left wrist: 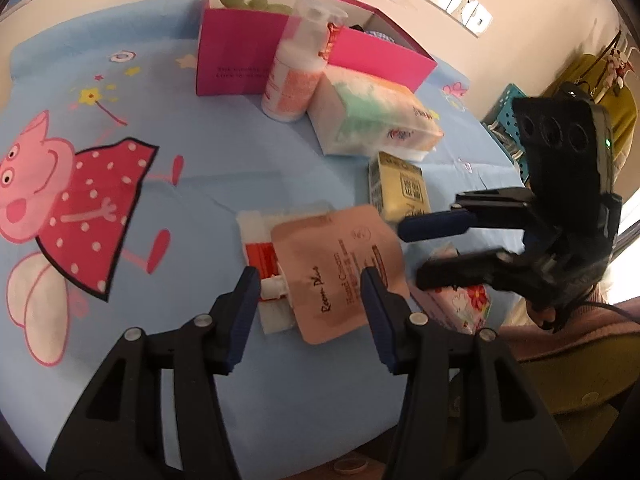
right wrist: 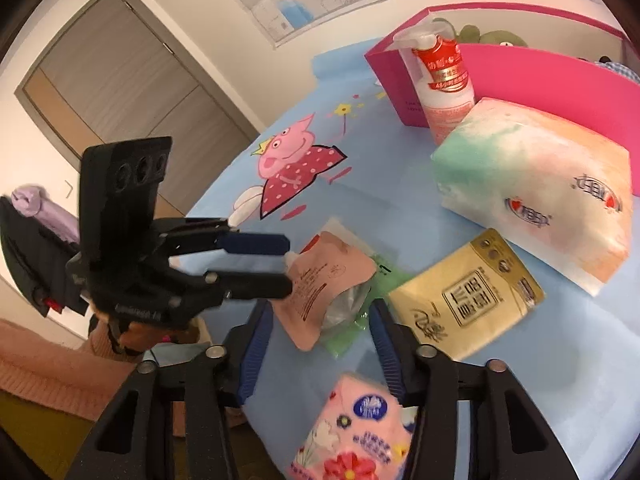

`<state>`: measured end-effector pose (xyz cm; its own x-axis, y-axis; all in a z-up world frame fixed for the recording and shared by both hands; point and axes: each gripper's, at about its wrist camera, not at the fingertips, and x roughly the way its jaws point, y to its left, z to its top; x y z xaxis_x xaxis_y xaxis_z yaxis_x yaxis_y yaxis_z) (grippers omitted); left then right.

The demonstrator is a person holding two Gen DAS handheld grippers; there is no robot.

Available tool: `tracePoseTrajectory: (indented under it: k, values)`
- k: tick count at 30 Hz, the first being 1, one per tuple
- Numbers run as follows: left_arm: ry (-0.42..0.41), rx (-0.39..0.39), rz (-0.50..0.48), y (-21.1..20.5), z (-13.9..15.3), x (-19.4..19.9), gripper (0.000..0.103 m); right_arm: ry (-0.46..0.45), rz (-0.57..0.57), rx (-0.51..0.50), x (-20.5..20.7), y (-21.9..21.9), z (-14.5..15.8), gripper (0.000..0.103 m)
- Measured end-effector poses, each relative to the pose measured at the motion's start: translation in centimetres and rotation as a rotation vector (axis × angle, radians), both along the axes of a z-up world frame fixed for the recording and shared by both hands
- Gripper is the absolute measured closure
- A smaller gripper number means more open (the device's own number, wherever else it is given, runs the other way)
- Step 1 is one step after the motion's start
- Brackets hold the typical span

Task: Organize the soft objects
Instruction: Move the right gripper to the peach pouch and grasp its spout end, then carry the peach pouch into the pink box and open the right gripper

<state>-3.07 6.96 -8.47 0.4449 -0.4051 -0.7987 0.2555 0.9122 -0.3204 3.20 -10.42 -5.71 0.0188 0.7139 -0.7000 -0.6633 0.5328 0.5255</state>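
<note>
A pink hand-cream pouch (left wrist: 340, 272) lies on the blue cartoon cloth over a white and red packet (left wrist: 260, 256). My left gripper (left wrist: 310, 296) is open and hovers just above the pouch, its fingers to either side. The pouch also shows in the right wrist view (right wrist: 324, 284), lying on a green packet (right wrist: 360, 320). My right gripper (right wrist: 320, 340) is open and empty, above a flowered pink tissue pack (right wrist: 360, 432). It shows in the left wrist view (left wrist: 412, 252) to the right of the pouch. A yellow tissue pack (right wrist: 468, 292) lies near it.
An open pink box (left wrist: 236, 52) with green plush toys (left wrist: 248, 0) stands at the back. A white pump bottle (left wrist: 296, 68) and a large pastel tissue pack (left wrist: 376, 116) stand in front of it. The table edge runs along the right, with a teal crate (left wrist: 508, 108) beyond.
</note>
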Motion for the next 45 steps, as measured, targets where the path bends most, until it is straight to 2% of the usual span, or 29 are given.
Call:
tracePoseTrajectory:
  k: [4, 7, 11, 20, 23, 28, 33, 37, 42, 45]
  values:
    - [0.008, -0.016, 0.002, 0.3, -0.2, -0.3, 0.050, 0.007, -0.009, -0.024, 0.2, 0.8, -0.9, 0.068]
    - [0.021, -0.018, 0.020, 0.9, -0.4, -0.4, 0.050, 0.002, -0.018, -0.029, 0.4, 1.2, -1.3, 0.082]
    - [0.020, -0.025, 0.010, 0.8, -0.4, -0.6, 0.050, -0.009, -0.037, -0.025, 0.5, 0.9, -1.4, 0.088]
    - [0.039, -0.035, 0.019, 0.5, -0.6, -1.1, 0.050, -0.001, -0.070, -0.018, 1.0, 0.0, -1.5, 0.088]
    - [0.045, -0.036, 0.022, 0.1, -0.7, -1.3, 0.063, 0.003, -0.070, -0.014, 1.0, -0.1, -1.4, 0.088]
    - [0.069, 0.000, 0.064, 0.0, -0.7, -1.3, 0.071, 0.007, -0.075, -0.010, 1.0, -0.4, -1.3, 0.088]
    - [0.091, -0.022, 0.110, 0.5, -0.9, -1.3, 0.071, 0.027, -0.068, 0.003, 0.9, -0.2, -1.5, 0.088]
    - [0.120, -0.073, 0.169, 0.7, -0.8, -0.7, 0.071, 0.029, -0.066, 0.015, 0.7, 0.0, -1.4, 0.088]
    - [0.131, -0.076, 0.197, 0.6, -0.7, 0.2, 0.071, 0.027, -0.092, 0.033, 0.8, -0.3, -1.1, 0.088]
    - [0.107, -0.068, 0.194, 0.4, 0.0, 0.7, 0.071, 0.007, -0.098, 0.046, 0.8, -0.6, -0.4, 0.088]
